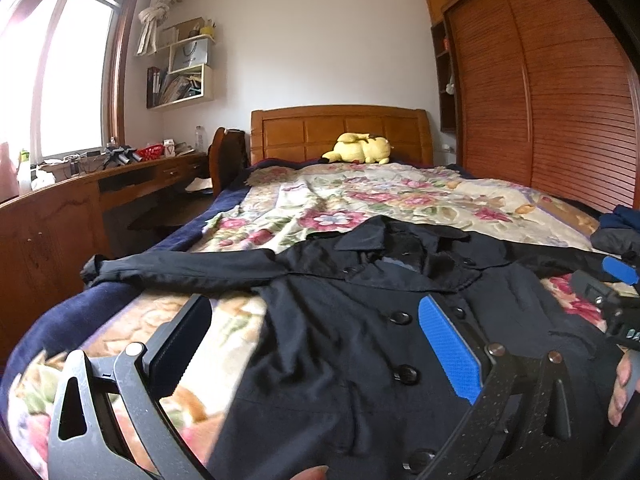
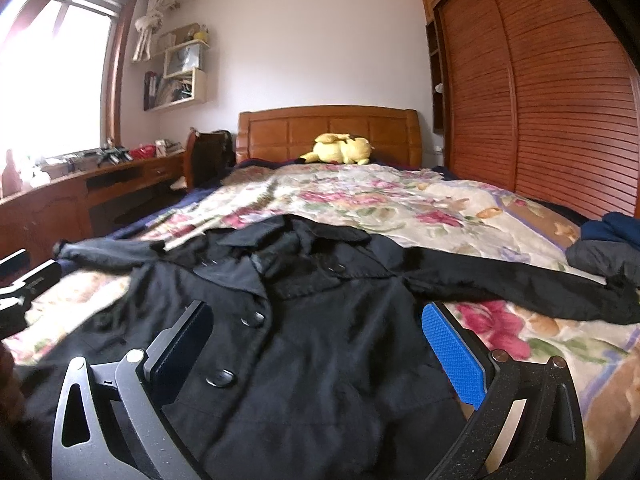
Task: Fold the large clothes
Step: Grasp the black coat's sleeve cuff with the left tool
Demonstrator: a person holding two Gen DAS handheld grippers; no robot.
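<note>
A black buttoned coat lies flat on the floral bedspread, collar toward the headboard, both sleeves spread sideways. It also shows in the right wrist view. My left gripper is open and empty, low over the coat's left front half. My right gripper is open and empty over the coat's right front half; it also shows at the right edge of the left wrist view. The left gripper shows at the left edge of the right wrist view.
A yellow plush toy lies by the wooden headboard. A pile of dark clothes sits at the bed's right side. A cluttered wooden desk stands left, a slatted wardrobe right.
</note>
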